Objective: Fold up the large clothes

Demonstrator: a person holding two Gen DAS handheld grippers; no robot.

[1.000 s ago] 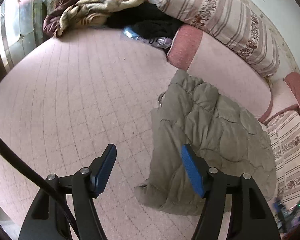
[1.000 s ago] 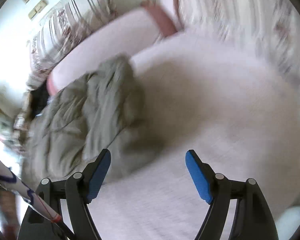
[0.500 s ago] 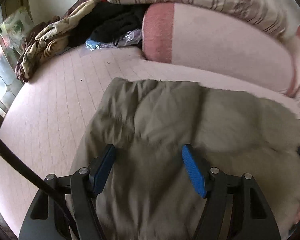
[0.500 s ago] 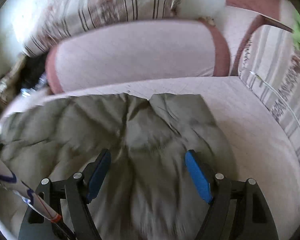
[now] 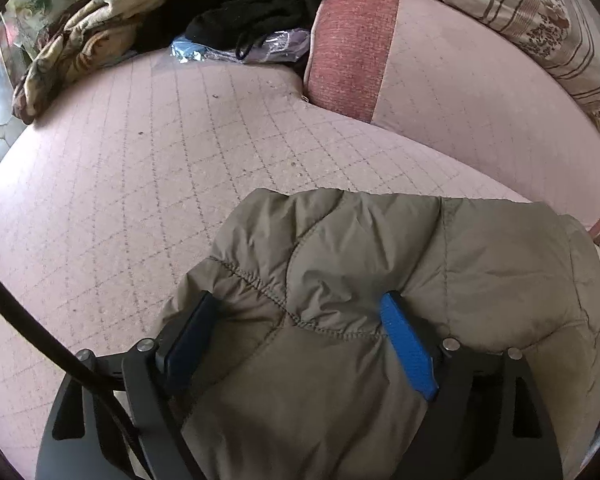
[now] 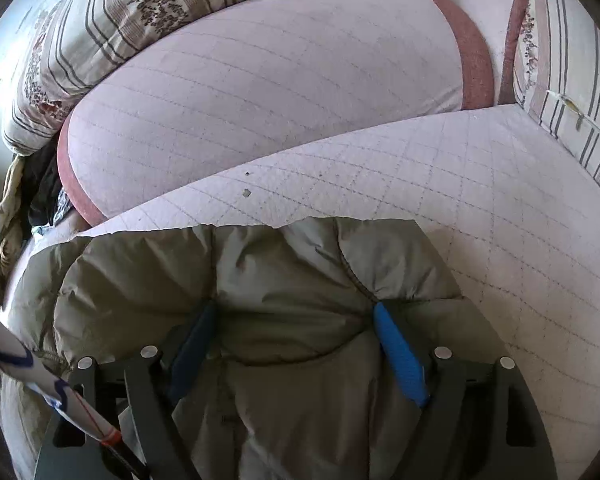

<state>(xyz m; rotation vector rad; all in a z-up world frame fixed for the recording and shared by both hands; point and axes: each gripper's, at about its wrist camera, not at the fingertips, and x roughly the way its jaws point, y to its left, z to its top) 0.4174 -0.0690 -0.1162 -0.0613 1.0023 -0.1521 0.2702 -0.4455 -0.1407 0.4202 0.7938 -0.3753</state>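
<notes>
An olive-green padded jacket [image 5: 480, 260] lies bunched on the pink quilted bed [image 5: 120, 200]. My left gripper [image 5: 300, 300] is pushed down into its left part. Puffy fabric bulges up between the blue pads [image 5: 408, 352], and the jaws are opening and stand wide. In the right wrist view the same jacket [image 6: 140, 280] fills the lower half. My right gripper [image 6: 296, 308] is sunk into it near its right edge, jaws wide, with a fold of fabric between the fingers. Neither pair of pads visibly pinches the cloth.
A pink bolster with a red end [image 5: 440, 92] and striped flowered pillows [image 6: 100, 32] line the back. A patterned blanket [image 5: 72, 48], black clothes [image 5: 252, 12] and a plastic bag [image 5: 236, 50] sit at the far left. Bare mattress [image 6: 520, 220] lies right of the jacket.
Both grippers swept from beside the jacket to over it and sank into the fabric. The left jaws stand wider than before; the right jaws look the same.
</notes>
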